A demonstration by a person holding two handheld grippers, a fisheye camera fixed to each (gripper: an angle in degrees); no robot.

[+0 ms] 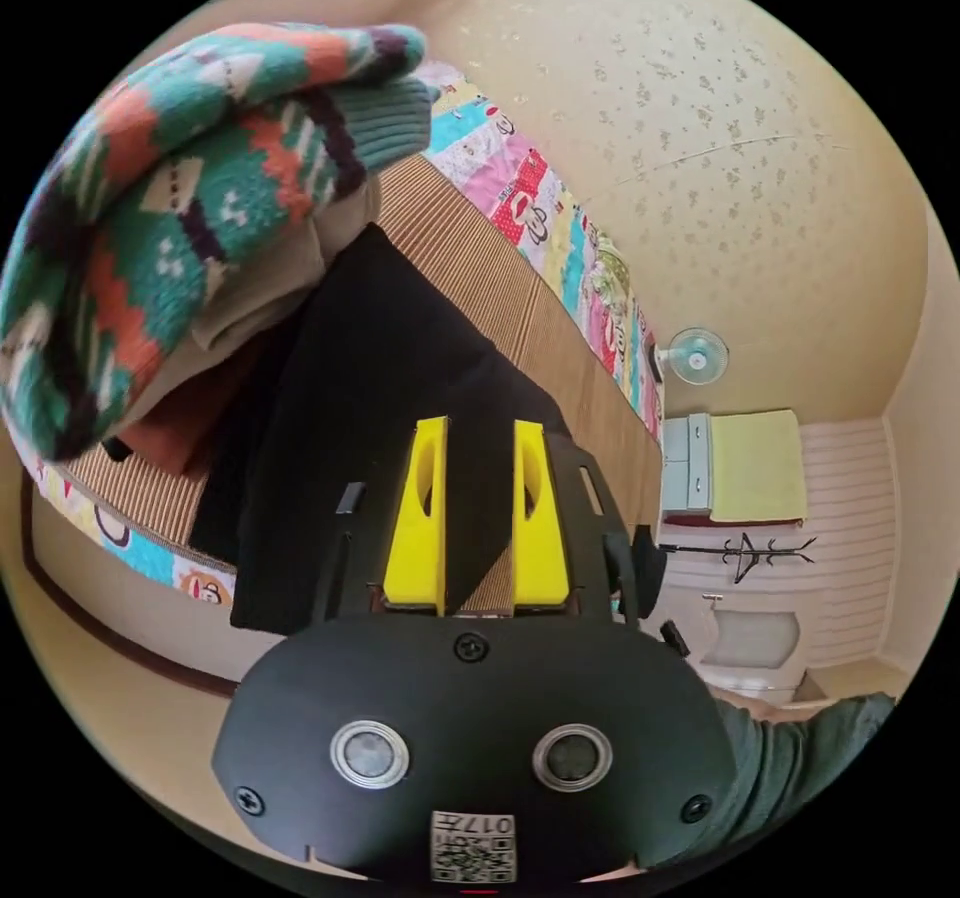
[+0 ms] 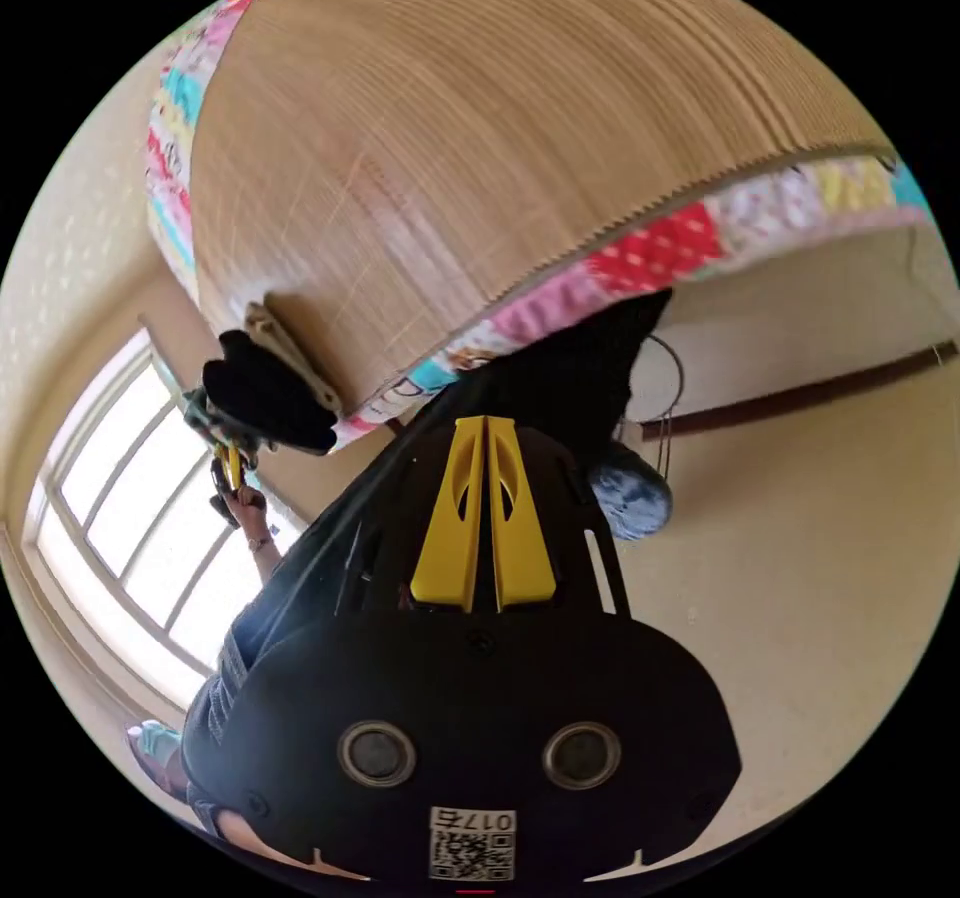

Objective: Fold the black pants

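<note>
Pants (image 1: 400,388) partly hidden under sweater (image 1: 200,188).

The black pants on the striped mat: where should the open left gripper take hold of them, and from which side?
Grip the black pants at the near edge lying between the open left gripper, coming in low from the bed's side. That edge overhangs the striped mat, so one jaw can slip under it.

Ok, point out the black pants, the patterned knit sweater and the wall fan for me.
black pants (image 1: 400,358), left gripper view, on the flat middle of the cloth.
patterned knit sweater (image 1: 200,188), left gripper view, on its folded body.
wall fan (image 1: 697,355), left gripper view, on the round head.
</note>
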